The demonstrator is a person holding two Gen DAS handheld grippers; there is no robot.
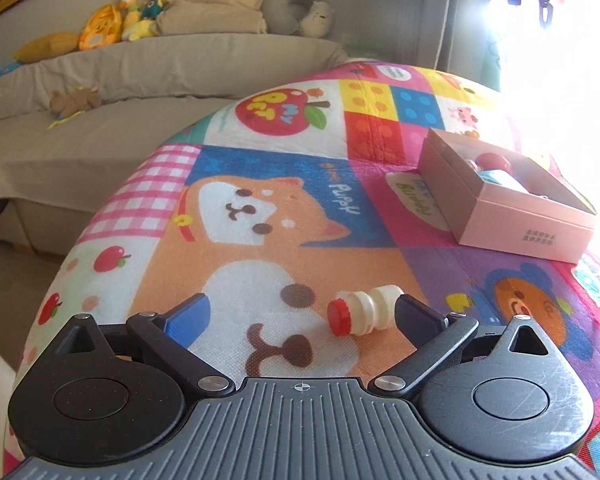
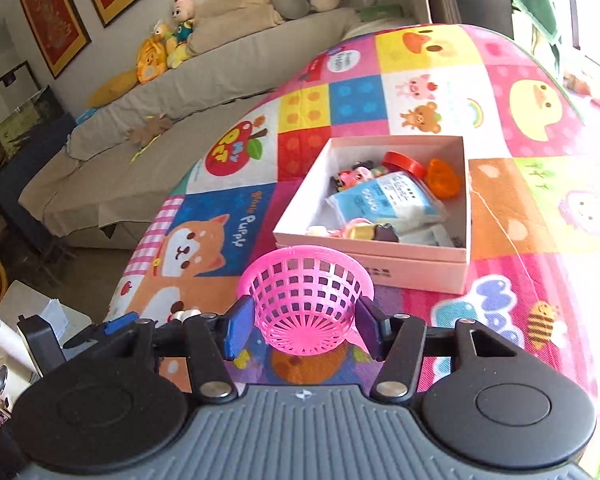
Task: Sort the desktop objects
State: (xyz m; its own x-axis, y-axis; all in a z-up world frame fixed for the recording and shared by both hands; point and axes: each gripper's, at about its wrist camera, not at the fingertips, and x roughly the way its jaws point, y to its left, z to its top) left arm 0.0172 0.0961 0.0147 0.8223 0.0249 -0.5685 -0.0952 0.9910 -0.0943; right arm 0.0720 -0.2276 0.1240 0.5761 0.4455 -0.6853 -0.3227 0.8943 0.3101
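Observation:
A small white bottle with a red cap lies on its side on the colourful cartoon mat. My left gripper is open low over the mat; the bottle lies between its fingers, next to the right one. My right gripper is shut on a pink plastic basket and holds it above the mat, in front of a pink open box. The box, also in the left wrist view, holds a blue-white packet, a red lid, an orange piece and small toys.
A beige sofa with plush toys and cushions runs along the wall behind the table. The mat's left edge drops off to the floor. A side table with bottles and cups stands at lower left in the right wrist view.

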